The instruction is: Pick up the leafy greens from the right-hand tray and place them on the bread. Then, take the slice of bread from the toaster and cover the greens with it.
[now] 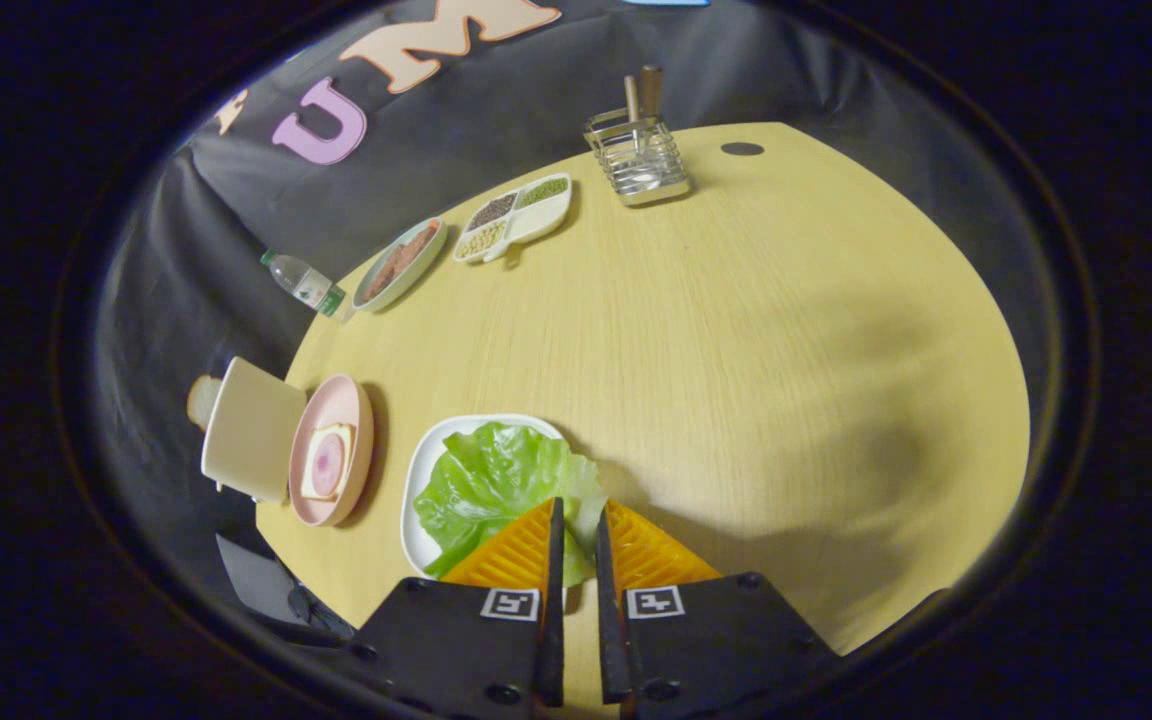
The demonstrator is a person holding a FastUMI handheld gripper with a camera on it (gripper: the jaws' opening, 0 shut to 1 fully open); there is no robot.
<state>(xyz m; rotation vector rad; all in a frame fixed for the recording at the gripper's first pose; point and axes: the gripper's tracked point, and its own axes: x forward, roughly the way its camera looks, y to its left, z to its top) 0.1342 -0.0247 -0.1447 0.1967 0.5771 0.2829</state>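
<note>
1. On the wooden table, near its front edge, the gripper sits low over the white tray; fingers drawn close together with a narrow slit left between them.
2. Fingertips overlap the right edge of the leafy greens. A strip of green shows in the slit between the fingers. Cannot tell whether both fingers press on the leaf or merely hover above it.
3. Leafy greens: one crinkled light-green leaf, lying in the white tray and covering most of it; tray rim bare on the left and far sides.
4. Just left of the white tray: pink plate carrying a slice of bread with a round pink piece on top. Plate and tray are apart, a strip of table between them.
5. Touching or just beside the pink plate, at the table's left edge: a cream-coloured toaster. A rounded tan shape shows past its far side, probably the second slice; slot hidden.
6. Far side of table, beyond the fingers: oval dish with brown contents, divided dish holding grains or beans in separate compartments, wire holder with utensil handles standing upright.
7. Clear plastic bottle lies on its side by the oval dish, at the table's edge.
</note>
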